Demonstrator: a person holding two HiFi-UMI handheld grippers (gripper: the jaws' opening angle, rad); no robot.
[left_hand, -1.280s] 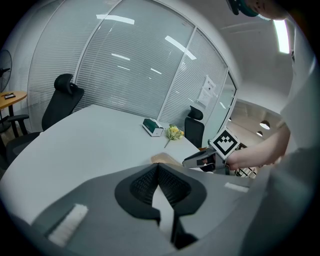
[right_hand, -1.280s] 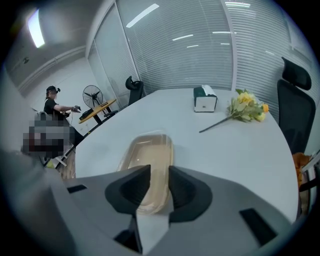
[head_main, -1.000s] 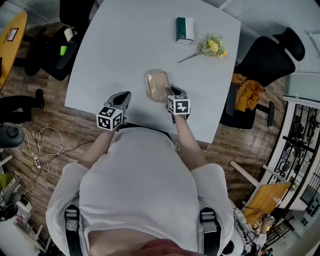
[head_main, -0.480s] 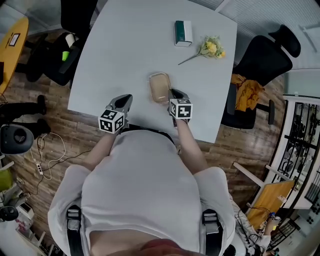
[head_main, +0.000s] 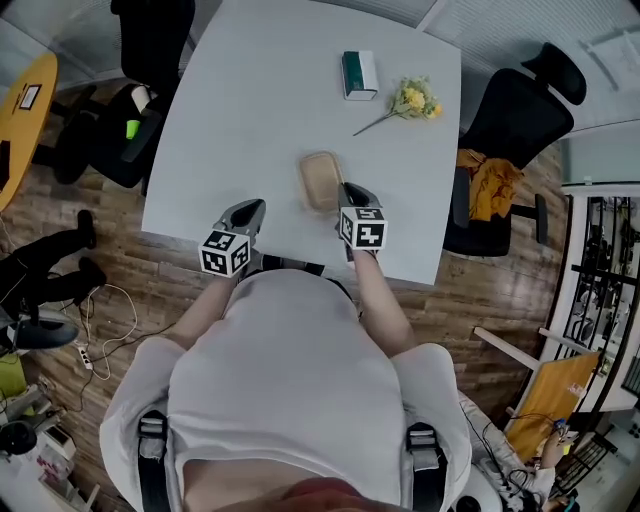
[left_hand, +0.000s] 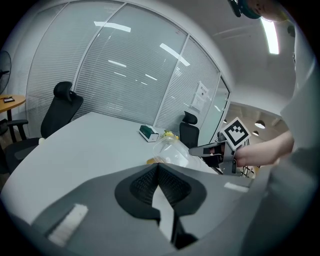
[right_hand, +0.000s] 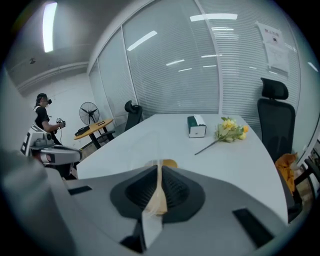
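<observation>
A clear, tan-tinted plastic container (head_main: 320, 180) is near the table's front edge. My right gripper (head_main: 348, 196) is shut on its near rim, a thin tan strip pinched between the jaws (right_hand: 159, 186). In the left gripper view the container (left_hand: 172, 150) is tilted up off the white table (head_main: 250, 110), held by the right gripper (left_hand: 201, 149). My left gripper (head_main: 247, 213) hovers at the front edge, left of the container, its jaws shut (left_hand: 159, 172) with nothing between them.
A green and white tissue box (head_main: 358, 75) and a stem of yellow flowers (head_main: 412, 100) lie at the table's far end. Black office chairs stand at the right (head_main: 520, 100) and far left (head_main: 150, 40). A person (right_hand: 42, 115) stands far left by a fan.
My right gripper's jaws, open around the container's rim before, have shut on it, and the container has come up tilted off the table. The left gripper has barely moved.
</observation>
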